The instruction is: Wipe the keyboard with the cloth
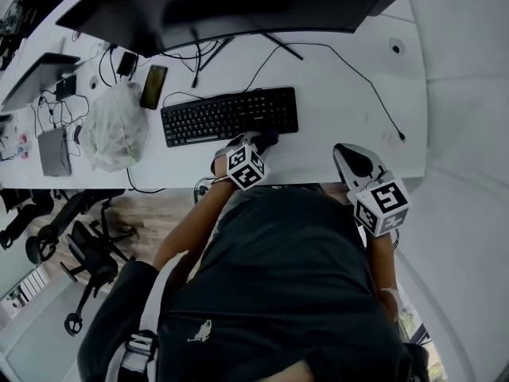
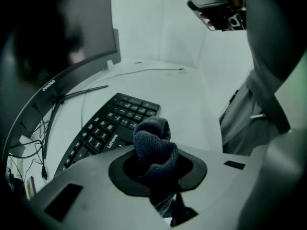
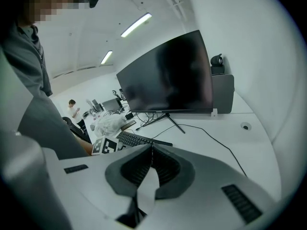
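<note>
left gripper (image 2: 154, 163) clamped on dark blue cloth (image 2: 152, 143), wad bunched between jaws. sits at near edge of keyboard (image 1: 231, 115), toward its right end; cloth-on-keys contact not clear. right gripper (image 3: 151, 150) jaws pressed together, nothing in them, over desk (image 1: 334, 94) well right of keyboard. step looks like approach to wipe. next: lower cloth onto keys, sweep along rows, light pressure so keyboard doesn't skid.
</note>
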### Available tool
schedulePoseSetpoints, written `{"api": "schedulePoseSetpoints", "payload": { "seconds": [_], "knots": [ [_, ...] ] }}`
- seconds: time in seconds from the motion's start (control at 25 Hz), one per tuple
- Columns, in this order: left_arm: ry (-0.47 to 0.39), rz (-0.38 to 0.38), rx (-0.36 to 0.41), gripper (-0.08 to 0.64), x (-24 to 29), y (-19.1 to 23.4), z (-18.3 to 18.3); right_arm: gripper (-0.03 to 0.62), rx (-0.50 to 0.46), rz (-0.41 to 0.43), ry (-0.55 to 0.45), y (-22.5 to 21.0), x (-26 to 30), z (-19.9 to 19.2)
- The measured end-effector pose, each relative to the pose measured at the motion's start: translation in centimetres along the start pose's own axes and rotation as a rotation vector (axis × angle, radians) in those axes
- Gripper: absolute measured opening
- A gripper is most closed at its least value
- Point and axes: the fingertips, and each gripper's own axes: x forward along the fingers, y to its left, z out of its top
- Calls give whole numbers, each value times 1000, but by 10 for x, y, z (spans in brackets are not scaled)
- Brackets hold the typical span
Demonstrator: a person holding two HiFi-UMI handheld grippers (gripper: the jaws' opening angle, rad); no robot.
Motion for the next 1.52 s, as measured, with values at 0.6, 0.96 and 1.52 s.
{"api": "schedulePoseSetpoints", "payload": {
  "seconds": [0.6, 0.96, 1.52],
  "knots": [
    [-2, -35, -6, 67, 4, -17, 8, 11, 20, 4, 7, -6, -3, -14],
    [-100, 112, -9, 67, 15, 71, 78, 11, 11, 32, 12, -2, -2, -12],
    [-124, 90, 47, 67, 34, 64, 129, 11, 25, 45, 38, -13, -11, -12]
  ]
}}
